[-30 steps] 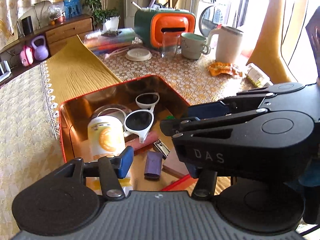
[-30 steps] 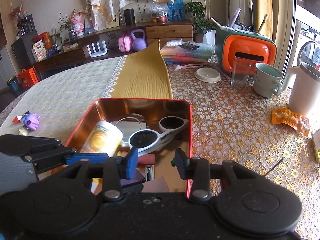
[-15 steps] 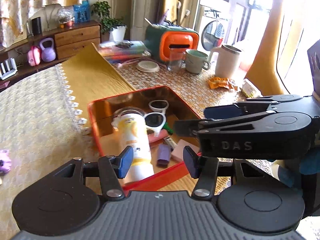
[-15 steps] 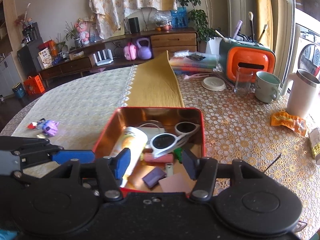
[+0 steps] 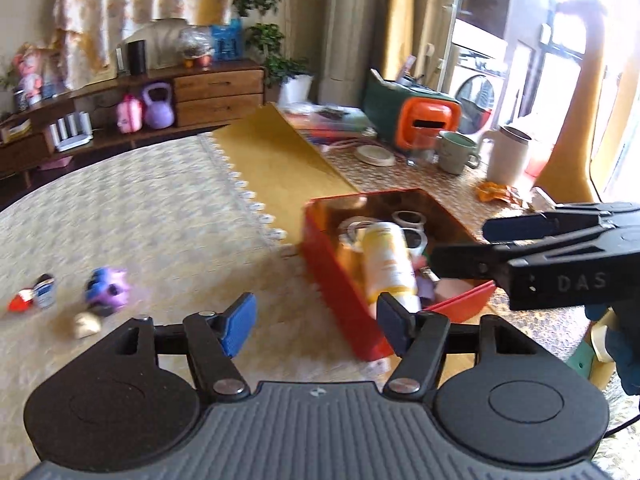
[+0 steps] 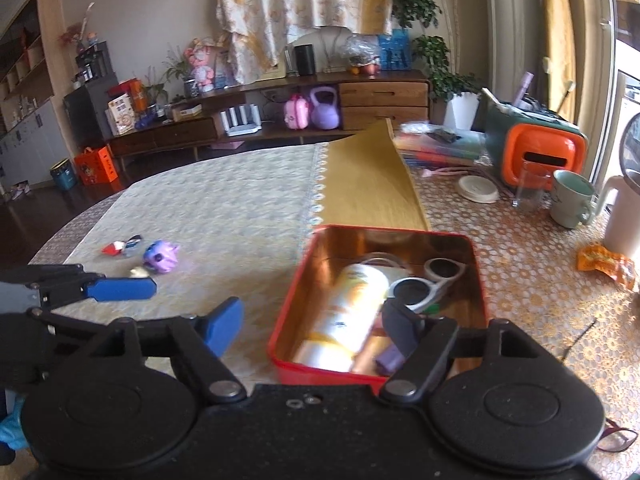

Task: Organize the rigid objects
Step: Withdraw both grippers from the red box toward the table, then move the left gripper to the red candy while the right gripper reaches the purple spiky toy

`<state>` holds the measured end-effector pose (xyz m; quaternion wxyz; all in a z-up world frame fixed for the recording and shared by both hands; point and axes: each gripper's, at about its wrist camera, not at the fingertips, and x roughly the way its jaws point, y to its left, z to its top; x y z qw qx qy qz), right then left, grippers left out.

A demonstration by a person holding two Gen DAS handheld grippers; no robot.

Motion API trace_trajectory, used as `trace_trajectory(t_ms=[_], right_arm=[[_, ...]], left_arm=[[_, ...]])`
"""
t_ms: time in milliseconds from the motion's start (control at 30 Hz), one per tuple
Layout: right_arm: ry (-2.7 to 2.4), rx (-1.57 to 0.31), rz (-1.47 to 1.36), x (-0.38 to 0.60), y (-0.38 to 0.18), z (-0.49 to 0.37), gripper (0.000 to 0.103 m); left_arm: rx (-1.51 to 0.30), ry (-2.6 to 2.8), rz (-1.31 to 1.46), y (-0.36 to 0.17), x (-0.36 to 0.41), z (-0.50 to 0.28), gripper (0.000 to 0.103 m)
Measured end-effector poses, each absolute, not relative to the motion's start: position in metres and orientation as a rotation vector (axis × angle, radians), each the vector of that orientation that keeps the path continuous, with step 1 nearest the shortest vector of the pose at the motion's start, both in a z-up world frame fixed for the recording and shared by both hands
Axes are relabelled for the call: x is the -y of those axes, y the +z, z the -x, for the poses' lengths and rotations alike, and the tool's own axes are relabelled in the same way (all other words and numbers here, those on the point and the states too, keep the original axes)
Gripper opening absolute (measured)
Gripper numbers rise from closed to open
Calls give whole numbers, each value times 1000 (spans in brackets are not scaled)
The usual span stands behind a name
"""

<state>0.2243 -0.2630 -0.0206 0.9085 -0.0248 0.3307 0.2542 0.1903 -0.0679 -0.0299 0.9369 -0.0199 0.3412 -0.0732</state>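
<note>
Nearest to us, our left gripper (image 5: 316, 320) and our right gripper (image 6: 312, 322) have both just been opening; each now stands spread with nothing between its blue pads. In the right wrist view the left gripper's blue fingers reach in from the left edge over the cloth.

Just beyond them sits one red tin (image 6: 294, 300) with a shiny copper-coloured inside, open on the table (image 6: 224, 216). In it we count one white bottle with an orange label (image 6: 352, 312) lying on its side, one pair of white sunglasses (image 6: 424, 284) beside it, one purple block (image 6: 390, 358) at the near end and one round clear lid (image 6: 378, 258) at the far end; the smaller bits beneath are too blurred to tell.

Well apart to the left, on the pale cloth, lie one purple toy (image 6: 160, 256), one small red-and-white packet (image 6: 116, 247) and one pale lump (image 5: 86, 325).

Farther back on the right we see one flat white lid (image 6: 478, 189), one clear glass (image 6: 528, 186), one pale green mug (image 6: 570, 198), one white jug (image 6: 622, 216), one orange wrapper (image 6: 604, 262), and one green-and-orange box (image 6: 536, 144) holding brushes.
</note>
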Motion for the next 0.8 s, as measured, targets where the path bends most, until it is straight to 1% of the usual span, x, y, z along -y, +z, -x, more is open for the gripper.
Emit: trace_trajectory(t_ms=[33, 267, 300, 333, 367, 500, 600, 800], right_arm=[[529, -684, 55, 257, -21, -222, 83], [574, -694, 83, 214, -26, -212, 91], [583, -694, 86, 209, -26, -211, 92], [591, -694, 89, 203, -26, -210, 93], [599, -693, 92, 197, -26, -210, 95], [632, -688, 110, 176, -26, -208, 99], [657, -694, 117, 160, -28, -209, 101], [689, -702, 146, 124, -35, -214, 102]], left_arm=[[-693, -135, 42, -29, 62, -188, 70], [-674, -56, 71, -28, 14, -172, 71], [-666, -32, 76, -28, 6, -170, 73], [-655, -12, 75, -28, 0, -167, 78], [-643, 7, 72, -28, -6, -165, 80], [-620, 54, 73, -28, -32, -157, 81], [-619, 84, 83, -31, -52, -155, 85], [-640, 168, 107, -45, -90, -157, 85]])
